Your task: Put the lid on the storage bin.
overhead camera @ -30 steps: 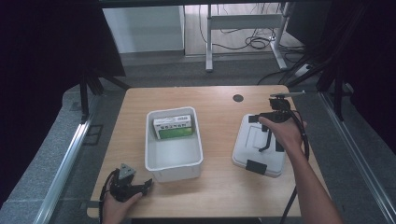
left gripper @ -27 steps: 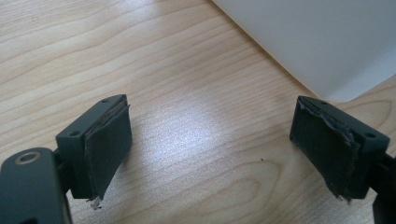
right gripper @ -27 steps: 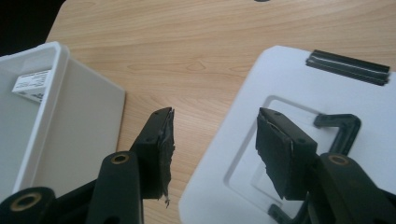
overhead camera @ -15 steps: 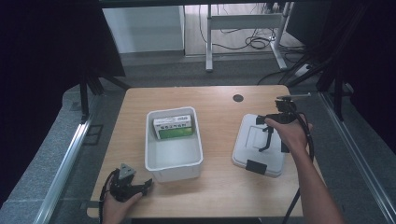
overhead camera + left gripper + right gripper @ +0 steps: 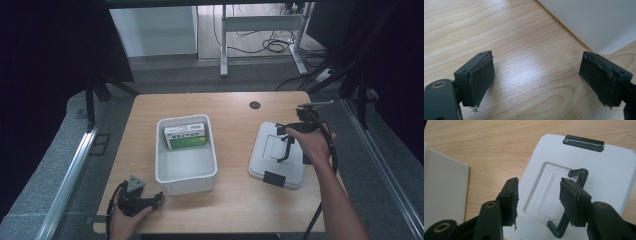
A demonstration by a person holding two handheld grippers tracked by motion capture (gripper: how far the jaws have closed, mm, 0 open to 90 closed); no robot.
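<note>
Two hand-held grippers at a wooden table, the right one over a white lid with its black handle raised.

Nearest, at about seven o'clock on the table (image 5: 235, 200), the left gripper (image 5: 150, 200) rests by the front edge, its jaws spread wide with bare wood between them; in its own view the white bin's (image 5: 596, 22) corner sits at one o'clock. The bin (image 5: 186, 172) stands just past it, near the table's middle, and a green and white box (image 5: 186, 136) lies at its far end. At about three o'clock, the right gripper (image 5: 286, 142) hangs over the white lid (image 5: 267, 160) lying flat on the table. Its jaws stand apart, gripping nothing. In its own view, the lid's black handle (image 5: 579, 173) stands up by the right pad (image 5: 567, 202), with a black clasp (image 5: 584, 143) at twelve o'clock on the lid's edge.
</note>
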